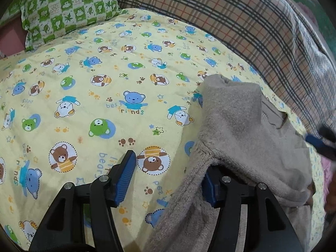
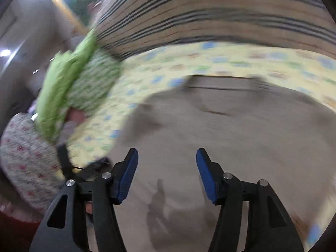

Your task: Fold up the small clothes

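Two tongs are in your hands, and both stand apart at the jaws. Your left tongs (image 1: 168, 174) hang over the bed with a grey fleecy garment (image 1: 247, 130) draped across the right finger, so that only a sliver of its blue pad (image 1: 208, 191) shows beneath the cloth; the left pad (image 1: 126, 176) is bare, clear of the fabric, above the yellow bear-print sheet (image 1: 94, 88). The pads do not press together on the garment; it lies over one finger rather than being pinched. The garment itself sits on the right part of the sheet, bunched and partly lifted, near the plaid blanket (image 1: 241, 21) that runs along the far side. A green checked pillow (image 1: 67, 6) rests at the far left corner. At the right edge of the left wrist view you can see the blue tip of your right tongs (image 1: 317, 142) just beyond the garment.

Your right tongs (image 2: 167, 174) are parted with nothing between the pads, hovering above the grey cloth. That view is heavily smeared, so whether they touch the fabric is hard to say.
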Available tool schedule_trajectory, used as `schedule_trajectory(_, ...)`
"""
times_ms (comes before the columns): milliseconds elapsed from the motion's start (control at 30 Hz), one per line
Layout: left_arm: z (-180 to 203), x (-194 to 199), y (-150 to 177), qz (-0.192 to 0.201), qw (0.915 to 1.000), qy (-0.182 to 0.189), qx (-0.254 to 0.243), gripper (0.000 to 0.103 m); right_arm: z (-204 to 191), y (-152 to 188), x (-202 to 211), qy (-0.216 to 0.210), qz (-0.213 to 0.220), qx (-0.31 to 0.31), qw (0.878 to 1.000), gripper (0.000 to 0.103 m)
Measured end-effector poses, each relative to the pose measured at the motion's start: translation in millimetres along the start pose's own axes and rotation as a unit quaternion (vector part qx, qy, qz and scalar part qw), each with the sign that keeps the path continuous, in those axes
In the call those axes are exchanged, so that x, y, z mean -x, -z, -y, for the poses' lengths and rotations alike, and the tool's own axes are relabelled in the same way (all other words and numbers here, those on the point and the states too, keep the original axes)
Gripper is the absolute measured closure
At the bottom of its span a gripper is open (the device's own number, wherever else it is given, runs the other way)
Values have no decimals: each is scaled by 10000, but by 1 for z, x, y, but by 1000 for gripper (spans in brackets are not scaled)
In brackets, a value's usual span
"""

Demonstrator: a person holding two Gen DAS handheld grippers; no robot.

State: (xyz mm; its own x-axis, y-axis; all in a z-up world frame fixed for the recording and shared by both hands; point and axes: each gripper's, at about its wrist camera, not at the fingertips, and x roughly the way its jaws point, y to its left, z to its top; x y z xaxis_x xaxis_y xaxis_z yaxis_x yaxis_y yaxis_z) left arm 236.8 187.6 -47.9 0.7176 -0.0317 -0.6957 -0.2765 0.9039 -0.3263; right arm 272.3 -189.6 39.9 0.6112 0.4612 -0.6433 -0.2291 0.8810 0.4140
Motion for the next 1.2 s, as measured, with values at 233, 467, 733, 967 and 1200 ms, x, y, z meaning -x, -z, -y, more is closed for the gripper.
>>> schedule_trajectory(233, -4, 0, 0, 46, 9998, 158, 92, 43, -17, -80, -132, -817, -1166, 20, 9898, 30)
schedule_trajectory(467, -6, -1, 2, 155, 9993, 285, 185, 42, -51, -86, -225, -1705, -2401, 381, 9549, 30)
schedule_trajectory(733, -11, -2, 0, 179, 9985, 443, 277, 40, -23, -114, -246, -1884, -1018, -845, 9731, 32)
schedule_trajectory(967, -17, 9, -1, -175, 9874, 1543, 310, 34, 4, -100, -139, -1250, -308, -751, 9888, 31)
schedule_trajectory(1200, -3, 20, -20, -297, 9896, 1408, 24, 33, 23, -24, 13, -321, 325, -453, 9979, 31)
